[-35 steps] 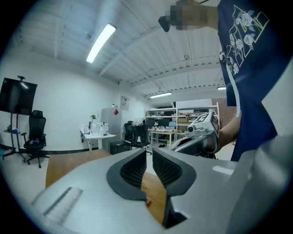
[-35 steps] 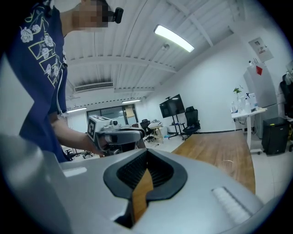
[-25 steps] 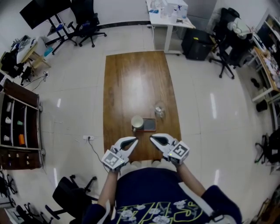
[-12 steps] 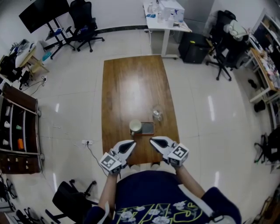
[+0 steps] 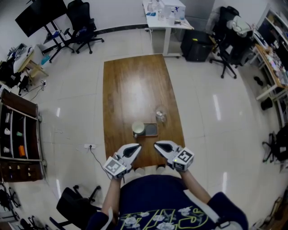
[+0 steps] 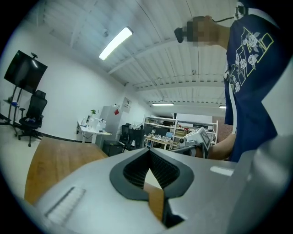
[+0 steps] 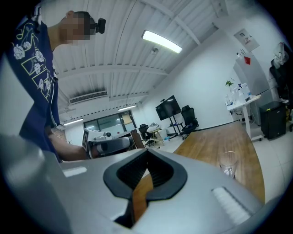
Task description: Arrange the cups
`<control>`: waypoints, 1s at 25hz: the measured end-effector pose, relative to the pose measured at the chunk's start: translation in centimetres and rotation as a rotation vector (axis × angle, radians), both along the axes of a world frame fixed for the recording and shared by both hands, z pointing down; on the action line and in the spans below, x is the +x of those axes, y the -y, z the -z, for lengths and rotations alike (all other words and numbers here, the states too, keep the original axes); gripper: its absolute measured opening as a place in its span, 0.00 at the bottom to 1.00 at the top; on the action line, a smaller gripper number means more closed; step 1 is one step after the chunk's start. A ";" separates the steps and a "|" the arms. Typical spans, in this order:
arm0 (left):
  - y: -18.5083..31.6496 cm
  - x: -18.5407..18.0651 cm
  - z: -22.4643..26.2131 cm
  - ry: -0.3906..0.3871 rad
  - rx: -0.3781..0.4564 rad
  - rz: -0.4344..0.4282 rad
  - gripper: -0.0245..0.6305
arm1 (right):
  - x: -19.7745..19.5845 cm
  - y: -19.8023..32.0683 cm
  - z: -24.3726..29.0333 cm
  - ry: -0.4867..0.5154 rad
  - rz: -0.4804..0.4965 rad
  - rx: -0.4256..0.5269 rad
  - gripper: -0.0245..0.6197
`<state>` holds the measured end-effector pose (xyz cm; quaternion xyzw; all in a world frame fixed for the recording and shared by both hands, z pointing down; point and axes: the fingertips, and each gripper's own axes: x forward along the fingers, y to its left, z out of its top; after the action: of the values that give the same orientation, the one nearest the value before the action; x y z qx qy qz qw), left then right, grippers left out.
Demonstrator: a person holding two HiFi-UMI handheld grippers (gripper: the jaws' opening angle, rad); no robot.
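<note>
On the long wooden table (image 5: pixel 135 85) a pale cup (image 5: pixel 138 129) stands beside a dark flat square (image 5: pixel 150 130), with a clear glass (image 5: pixel 161 115) just beyond them. The same glass (image 7: pixel 227 163) shows at the right of the right gripper view. My left gripper (image 5: pixel 136 147) and right gripper (image 5: pixel 155 145) hover over the table's near edge, tips pointing toward each other, short of the cups. Both are shut with nothing between their jaws. In the left gripper view (image 6: pixel 147 153) the other gripper (image 6: pixel 198 138) shows across from it.
Office chairs (image 5: pixel 85 20) and a white desk (image 5: pixel 164 13) stand beyond the table's far end. A dark shelf unit (image 5: pixel 18 134) lines the left wall. A black chair (image 5: pixel 74 202) sits near my left side. Light floor surrounds the table.
The view has shifted slightly, so the table and cups sit a little higher and further left in the head view. Both grippers stay shut near the table's near edge.
</note>
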<state>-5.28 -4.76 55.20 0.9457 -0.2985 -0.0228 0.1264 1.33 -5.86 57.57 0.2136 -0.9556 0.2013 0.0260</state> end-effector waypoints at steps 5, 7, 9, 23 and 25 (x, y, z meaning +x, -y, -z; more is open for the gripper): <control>0.1 0.4 -0.2 -0.014 -0.009 -0.003 0.04 | -0.4 0.1 1.7 -0.003 0.013 0.021 0.04; 0.1 0.6 -0.2 -0.013 -0.009 -0.005 0.04 | 0.3 -0.2 -0.2 -0.003 0.001 0.005 0.04; 0.1 0.7 -0.1 -0.010 -0.010 -0.006 0.04 | 0.8 -0.2 -1.2 0.001 -0.005 -0.003 0.04; 1.3 -0.3 -0.6 -0.030 -0.028 0.037 0.04 | 1.1 0.8 -2.8 -0.067 0.014 0.014 0.04; 1.4 -0.4 -0.8 -0.022 -0.039 0.042 0.04 | 1.2 1.5 -3.0 -0.094 0.017 0.033 0.04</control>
<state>-5.73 -6.18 56.01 0.9364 -0.3171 -0.0302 0.1475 2.52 -7.34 60.62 0.2150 -0.9583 0.1751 0.0692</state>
